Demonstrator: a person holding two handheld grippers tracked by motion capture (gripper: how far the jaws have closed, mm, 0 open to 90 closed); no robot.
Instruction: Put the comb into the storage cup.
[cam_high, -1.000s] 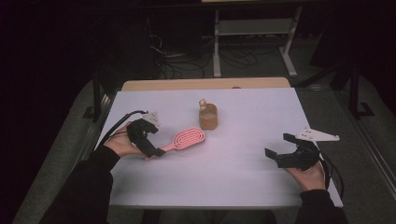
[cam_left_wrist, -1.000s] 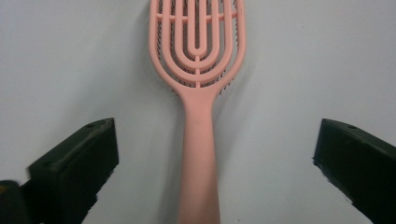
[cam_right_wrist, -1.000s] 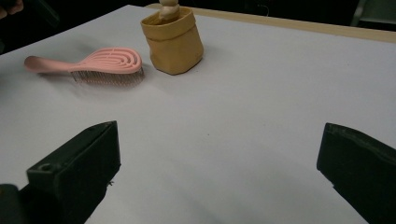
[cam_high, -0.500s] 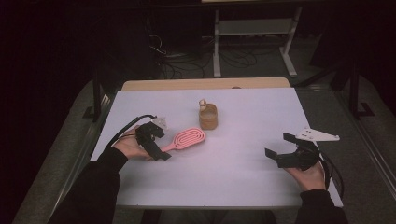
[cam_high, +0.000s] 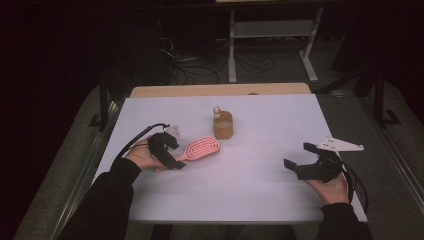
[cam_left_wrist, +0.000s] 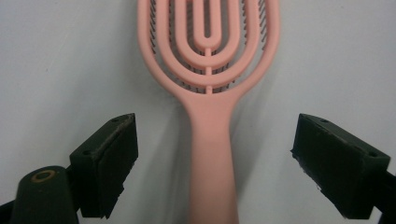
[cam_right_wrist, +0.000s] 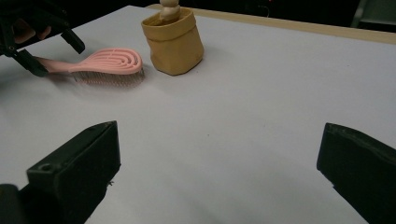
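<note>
High view: pink hairbrush (cam_high: 200, 148) lies flat on the white bench (cam_high: 260, 175), just beside the tan pouch (cam_high: 223, 125); left tool (cam_high: 172, 159) at its handle end; right tool (cam_high: 295, 156) well apart from the brush, jaws spread, empty

Left gripper view: handle between both pads, neither touching; the jaws have just been closing. Judged light, stiff plastic, smooth; take hold mid-handle. Handle end cut off

Right gripper view: bristles face down; the pale item standing in the pouch is cut off
</note>
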